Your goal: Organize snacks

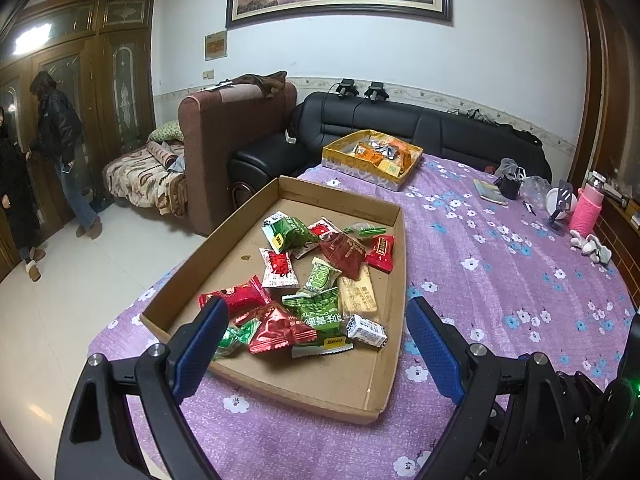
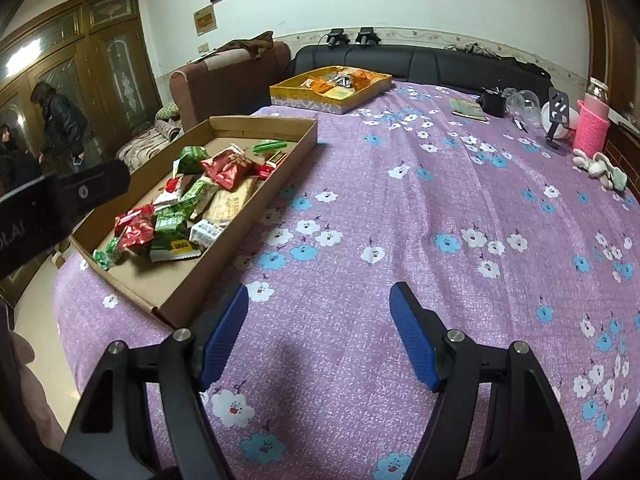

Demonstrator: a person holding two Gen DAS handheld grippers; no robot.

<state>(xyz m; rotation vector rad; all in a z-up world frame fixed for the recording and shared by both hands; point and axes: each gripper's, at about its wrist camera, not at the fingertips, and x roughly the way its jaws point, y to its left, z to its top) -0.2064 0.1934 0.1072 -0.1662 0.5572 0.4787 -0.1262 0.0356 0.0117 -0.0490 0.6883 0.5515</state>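
Observation:
A brown cardboard tray (image 1: 224, 240) on the purple flowered tablecloth holds several red and green snack packets (image 1: 316, 276). My left gripper (image 1: 316, 320) is open and empty, hovering over the tray's near end, its fingers on either side of the packets. A yellow box (image 1: 352, 162) with orange packets sits at the table's far edge. In the right wrist view the tray (image 2: 280, 172) lies to the left and the yellow box (image 2: 304, 98) far back. My right gripper (image 2: 320, 312) is open and empty above bare tablecloth, right of the tray's near corner.
A pink bottle (image 2: 592, 120), phone stand (image 2: 558, 116), small book (image 2: 468, 109), clear plastic items and a white cloth toy (image 2: 600, 170) sit at the table's far right. A black sofa (image 1: 400, 128) is behind the table. Two people (image 1: 60, 140) stand by wooden doors at left.

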